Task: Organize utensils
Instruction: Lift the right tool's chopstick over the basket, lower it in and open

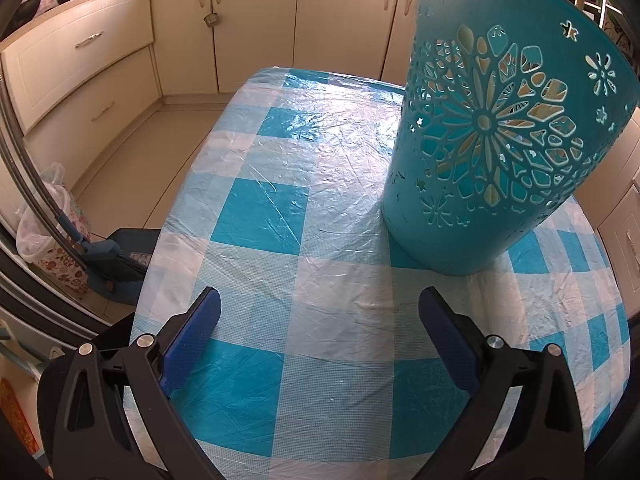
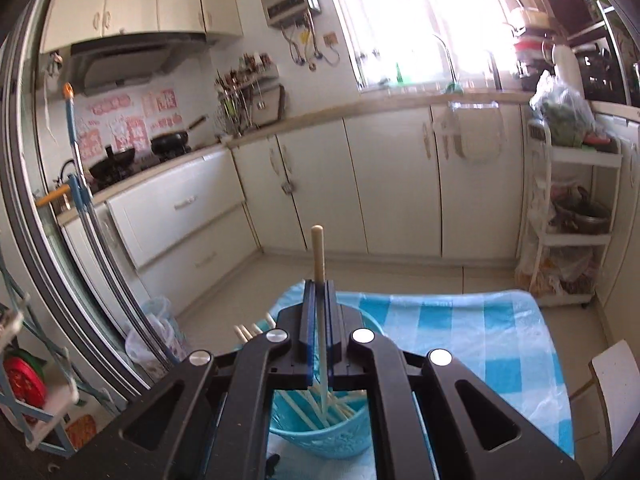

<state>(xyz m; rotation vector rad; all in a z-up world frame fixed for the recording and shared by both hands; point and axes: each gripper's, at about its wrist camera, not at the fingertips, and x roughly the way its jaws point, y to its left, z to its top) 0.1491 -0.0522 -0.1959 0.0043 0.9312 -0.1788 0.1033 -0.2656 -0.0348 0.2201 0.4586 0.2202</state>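
A teal plastic holder with flower cut-outs [image 1: 496,128] stands on the blue-and-white checked table [image 1: 280,208], ahead and to the right of my left gripper [image 1: 320,300], which is open and empty just above the cloth. In the right wrist view my right gripper [image 2: 319,284] is shut on a pale chopstick [image 2: 318,248]. The chopstick points up past the fingertips, and its lower end reaches down into the teal holder [image 2: 320,436] below the gripper. Several more pale chopsticks [image 2: 296,404] lean inside the holder.
Cream kitchen cabinets [image 1: 256,28] line the far wall and left side. A broom and dustpan [image 1: 116,256] and a bagged bin [image 1: 44,232] stand on the floor left of the table. A white shelf cart [image 2: 572,216] stands right. A white chair [image 2: 616,376] is by the table.
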